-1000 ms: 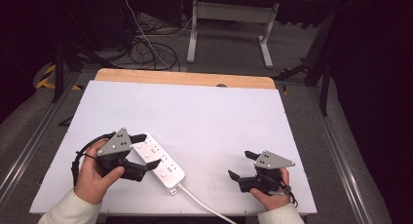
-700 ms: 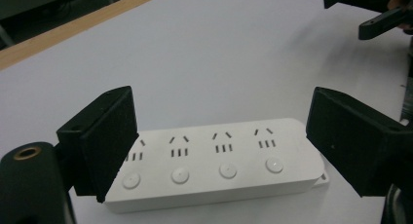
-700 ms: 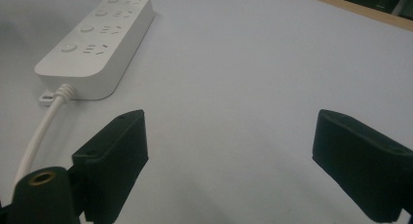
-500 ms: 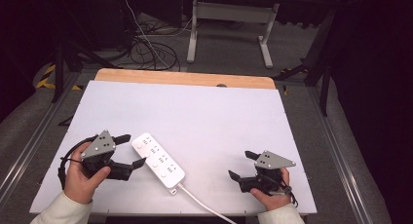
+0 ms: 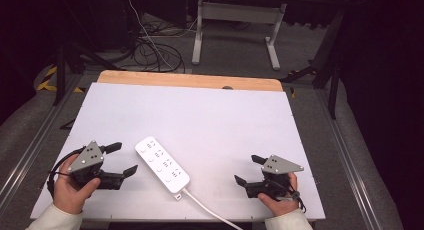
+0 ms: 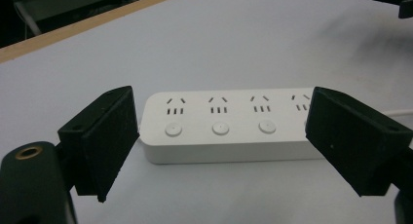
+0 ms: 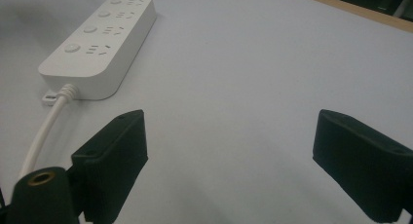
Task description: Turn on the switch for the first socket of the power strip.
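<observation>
A: Start near. Where are the grippers?

B: At the table's (image 5: 210,105) near edge. The left gripper (image 5: 121,160) has its jaws spread wide and empty; the right gripper (image 5: 250,171) is likewise agape, holding nothing.

A: And the power strip (image 5: 162,163)?

B: Flat between them, just beside the left gripper and well apart from the right. Its long axis runs diagonally, cord end (image 5: 180,192) toward the person. In the left gripper view it lies crosswise (image 6: 229,126) ahead of the jaws, so I judge the left the likelier taker.

A: Any writing?

B: None readable; just socket slots and round buttons (image 6: 220,129).
</observation>
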Tool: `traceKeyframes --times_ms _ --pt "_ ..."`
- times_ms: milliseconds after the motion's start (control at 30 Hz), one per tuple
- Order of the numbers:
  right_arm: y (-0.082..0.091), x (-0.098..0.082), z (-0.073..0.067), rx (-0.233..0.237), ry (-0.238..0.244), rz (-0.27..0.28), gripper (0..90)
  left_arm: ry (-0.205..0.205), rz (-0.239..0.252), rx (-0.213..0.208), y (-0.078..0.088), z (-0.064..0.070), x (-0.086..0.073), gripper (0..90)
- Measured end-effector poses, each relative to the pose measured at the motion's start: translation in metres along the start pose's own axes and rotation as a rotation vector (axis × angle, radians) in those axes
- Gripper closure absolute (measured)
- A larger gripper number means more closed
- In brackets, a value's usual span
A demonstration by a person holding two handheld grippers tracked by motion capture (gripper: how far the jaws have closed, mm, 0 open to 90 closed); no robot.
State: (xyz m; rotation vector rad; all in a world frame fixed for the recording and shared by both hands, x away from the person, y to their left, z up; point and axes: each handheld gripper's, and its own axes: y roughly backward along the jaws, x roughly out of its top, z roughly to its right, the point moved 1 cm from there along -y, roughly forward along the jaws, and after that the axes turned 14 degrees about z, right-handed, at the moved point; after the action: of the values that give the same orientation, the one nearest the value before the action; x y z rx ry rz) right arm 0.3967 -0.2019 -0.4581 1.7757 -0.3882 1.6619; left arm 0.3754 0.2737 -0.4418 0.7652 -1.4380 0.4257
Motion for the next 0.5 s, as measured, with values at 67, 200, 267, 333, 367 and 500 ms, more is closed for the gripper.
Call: traceKeyframes --times_ms 67,200,267,333,367,500 --pt "0.000 0.000 0.000 0.004 -0.001 0.003 12.5 -0.008 -0.005 0.003 0.003 -0.001 -0.004 12.6" --pt "0.001 0.000 0.000 0.011 0.001 0.005 11.6 -0.024 -0.006 0.010 0.006 -0.002 -0.009 12.0" --pt "0.001 0.000 0.000 0.015 0.000 0.007 11.2 -0.047 -0.017 0.021 0.007 -0.002 -0.013 12.0" --pt "0.001 0.000 0.000 0.017 -0.001 0.007 11.1 -0.053 -0.032 0.024 0.008 -0.002 -0.016 11.9" --pt "0.001 0.000 0.000 0.017 0.000 0.006 11.1 -0.058 -0.040 0.026 0.008 -0.003 -0.018 11.4" --pt "0.002 0.000 0.000 0.024 0.000 0.010 10.6 -0.042 -0.052 0.027 0.010 -0.005 -0.026 11.1"
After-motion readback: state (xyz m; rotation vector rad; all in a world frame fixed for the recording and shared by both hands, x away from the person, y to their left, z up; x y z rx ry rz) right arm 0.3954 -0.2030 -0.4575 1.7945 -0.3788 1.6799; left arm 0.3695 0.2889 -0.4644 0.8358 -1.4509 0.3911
